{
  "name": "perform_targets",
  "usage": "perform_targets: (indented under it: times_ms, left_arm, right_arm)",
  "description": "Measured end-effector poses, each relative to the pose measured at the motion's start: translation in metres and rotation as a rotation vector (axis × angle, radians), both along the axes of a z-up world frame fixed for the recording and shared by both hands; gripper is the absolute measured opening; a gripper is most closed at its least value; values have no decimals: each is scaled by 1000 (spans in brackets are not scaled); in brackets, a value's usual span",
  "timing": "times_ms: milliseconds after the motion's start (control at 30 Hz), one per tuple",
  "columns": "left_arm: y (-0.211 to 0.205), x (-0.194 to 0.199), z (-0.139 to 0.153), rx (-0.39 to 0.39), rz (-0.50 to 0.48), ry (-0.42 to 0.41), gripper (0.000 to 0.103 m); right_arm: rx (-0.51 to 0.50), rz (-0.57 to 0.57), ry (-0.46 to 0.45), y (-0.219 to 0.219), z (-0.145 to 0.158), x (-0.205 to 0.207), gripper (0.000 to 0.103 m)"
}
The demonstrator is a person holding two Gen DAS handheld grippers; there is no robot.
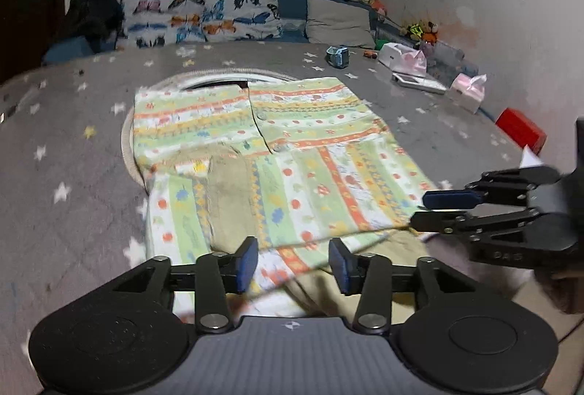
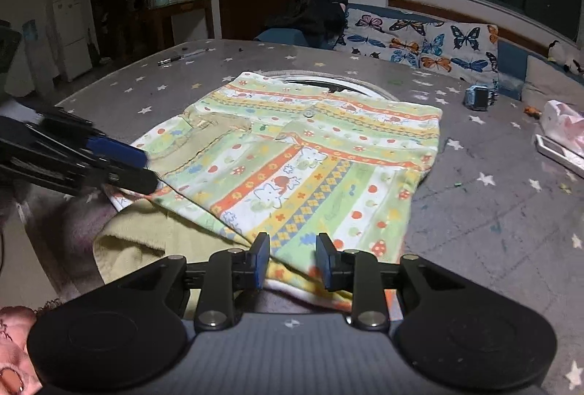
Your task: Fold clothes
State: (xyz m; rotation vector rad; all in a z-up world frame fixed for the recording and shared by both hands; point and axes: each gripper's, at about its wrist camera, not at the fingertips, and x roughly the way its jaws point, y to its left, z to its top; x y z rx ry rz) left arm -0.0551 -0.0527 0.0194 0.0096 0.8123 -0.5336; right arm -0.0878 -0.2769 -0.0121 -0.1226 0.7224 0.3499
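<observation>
A child's patterned shirt (image 1: 292, 154) with green, orange and yellow stripes lies on a grey star-print cover, partly folded; it also shows in the right wrist view (image 2: 303, 158). A beige garment (image 1: 230, 190) lies under it, and shows at the near left in the right wrist view (image 2: 138, 241). My left gripper (image 1: 294, 263) is open over the shirt's near hem. My right gripper (image 2: 292, 262) is open at the hem's right part. In the left wrist view the right gripper (image 1: 419, 210) sits at the shirt's right edge. In the right wrist view the left gripper (image 2: 146, 169) sits at the shirt's left edge.
The grey star-print bed cover (image 1: 73, 147) carries a blue toy (image 1: 337, 56), white boxes (image 1: 401, 59), a pink tissue pack (image 1: 469, 90) and a red box (image 1: 520, 130) at the right. Butterfly pillows (image 1: 204, 15) and a dark clothes pile (image 1: 95, 12) lie at the back. A pen (image 2: 182, 57) lies far left.
</observation>
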Motion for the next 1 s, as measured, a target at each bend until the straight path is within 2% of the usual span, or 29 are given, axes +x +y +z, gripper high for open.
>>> perform_targets:
  times_ms: [133, 300, 400, 467, 500, 600, 633, 867, 1000]
  left_arm:
    - [-1, -12, 3, -55, -5, 77, 52]
    - [-5, -15, -8, -68, 15, 174, 52]
    - [-3, -13, -15, -80, 39, 232, 51]
    - [-2, -12, -19, -102, 38, 270, 50]
    - [-2, -12, -21, -112, 36, 285, 46]
    - [-4, -10, -20, -139, 14, 304, 19]
    - [-5, -9, -19, -151, 5, 310, 14]
    - [4, 14, 12, -260, 10, 274, 10]
    - [6, 34, 21, -307, 11, 281, 10]
  right_arm:
    - [-28, 2, -2, -5, 3, -11, 34]
    - [-79, 26, 4, -6, 0, -25, 36]
    - [-118, 56, 5, -3, -5, -34, 43]
    - [-147, 78, 1, 0, -9, -38, 44]
    - [-160, 87, -7, 2, -10, -40, 45]
    - [-180, 109, -32, 5, -11, -43, 53]
    - [-179, 116, -36, 6, -11, -43, 54]
    - [-182, 160, -81, 11, -13, -37, 59]
    - [-187, 191, -126, 20, -14, -29, 59]
